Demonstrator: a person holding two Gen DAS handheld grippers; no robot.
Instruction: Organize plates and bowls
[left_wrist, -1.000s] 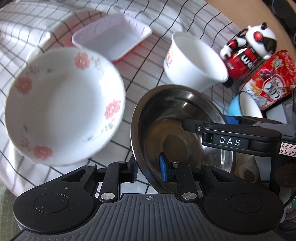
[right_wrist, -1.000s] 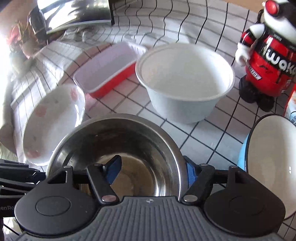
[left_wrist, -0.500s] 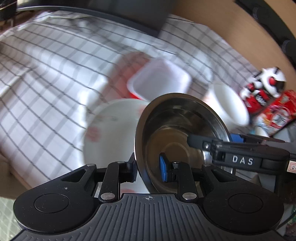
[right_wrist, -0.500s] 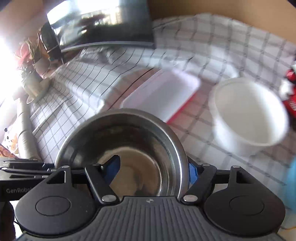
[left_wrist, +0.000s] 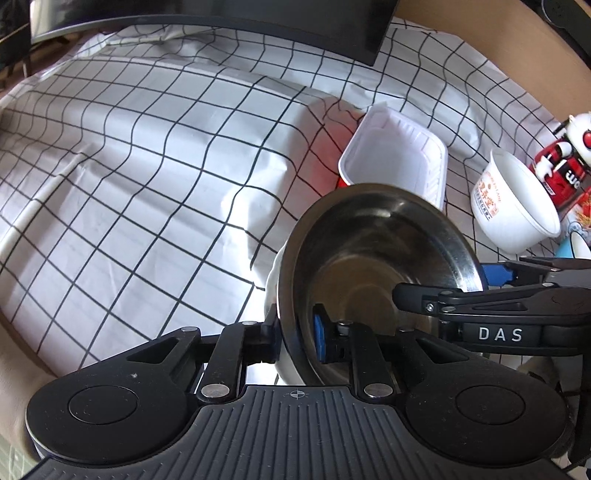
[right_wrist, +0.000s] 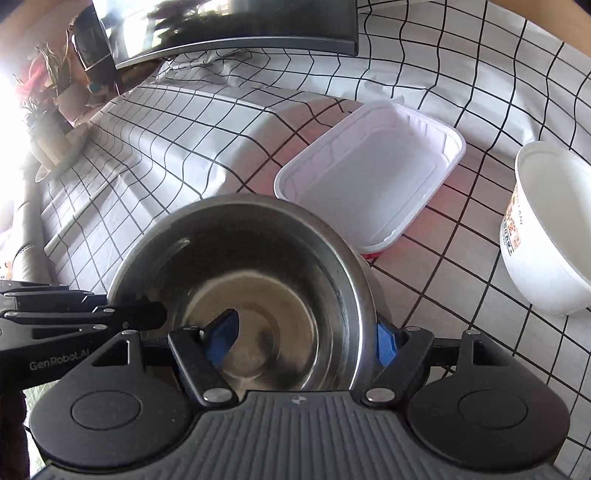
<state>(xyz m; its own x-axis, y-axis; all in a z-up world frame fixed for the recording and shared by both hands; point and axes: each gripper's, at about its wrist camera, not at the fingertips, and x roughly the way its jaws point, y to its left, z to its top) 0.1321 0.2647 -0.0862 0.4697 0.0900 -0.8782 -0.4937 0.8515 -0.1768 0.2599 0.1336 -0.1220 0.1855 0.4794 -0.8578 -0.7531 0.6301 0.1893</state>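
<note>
1. On the surface, a white cloth (left_wrist: 147, 184) with a black grid lies rumpled in soft folds, and a dark curved monitor (right_wrist: 236, 26) stands at its far edge.
2. I see the steel bowl (left_wrist: 369, 258) closest to me: round, deep, with a thin rolled rim and a dull, smeary shine inside.
3. Under it, a smooth white bowl (left_wrist: 272, 280) peeks out at the left side; the steel bowl appears to sit inside it, though I cannot tell how deep.
4. Just beyond lies a rectangular plastic tray (right_wrist: 373, 177), white inside, red outside, with ribbed rounded corners; only its bare bottom shows.
5. Well to the right stands a round white tub (right_wrist: 550, 229) with red print on its wall, its inside plain white.
6. A red, white and black toy figure (left_wrist: 565, 162) stands behind that tub.
7. My left tool (left_wrist: 295, 336) is closing, and pinches the steel bowl's left rim, blue pad inside, the other finger outside.
8. My right tool (right_wrist: 304, 339) stands spread across the bowl's right rim: one blue pad hangs free inside, the other sits just outside the wall.
</note>
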